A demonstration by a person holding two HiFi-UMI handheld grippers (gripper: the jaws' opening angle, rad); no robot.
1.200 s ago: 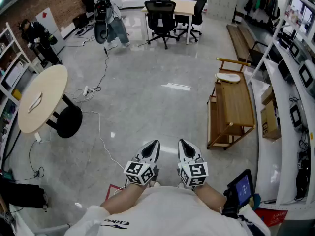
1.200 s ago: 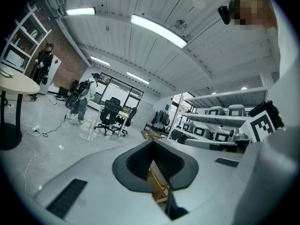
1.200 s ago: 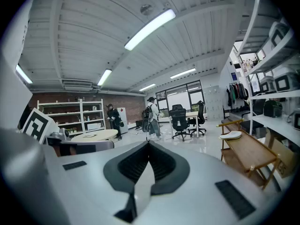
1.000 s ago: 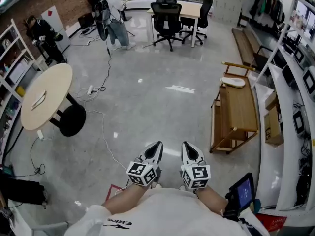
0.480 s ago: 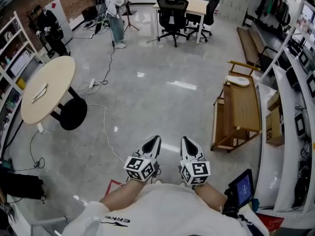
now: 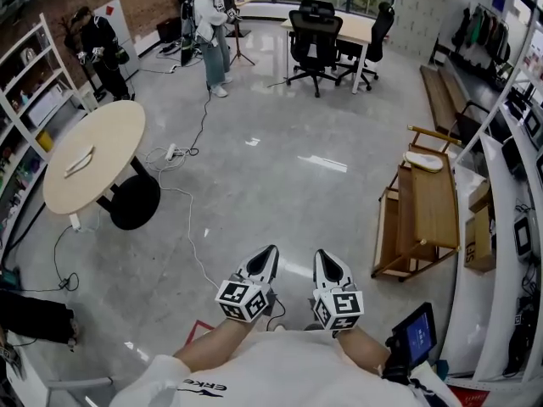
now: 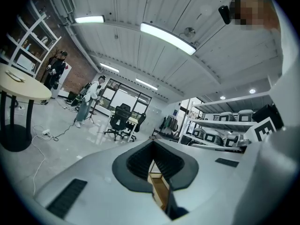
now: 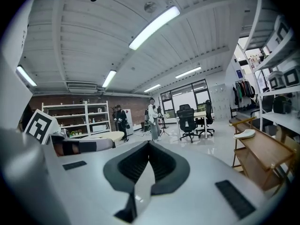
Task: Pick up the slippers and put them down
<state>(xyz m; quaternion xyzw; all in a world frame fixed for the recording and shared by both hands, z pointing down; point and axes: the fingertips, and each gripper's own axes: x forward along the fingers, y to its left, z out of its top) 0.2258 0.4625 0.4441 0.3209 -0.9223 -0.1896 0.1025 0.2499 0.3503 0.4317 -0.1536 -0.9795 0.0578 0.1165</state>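
Head view: left tool and right tool closed, empty; slipper atop wooden rack well apart.

Dark brand lettering "ERKE" on the left sleeve of the person's white shirt

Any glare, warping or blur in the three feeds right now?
Head view: sharp, bowed edges, light glare on the glossy floor. Left gripper view: heavy fisheye, dark corners. Right gripper view: same fisheye; slipper on the rack reads clear.
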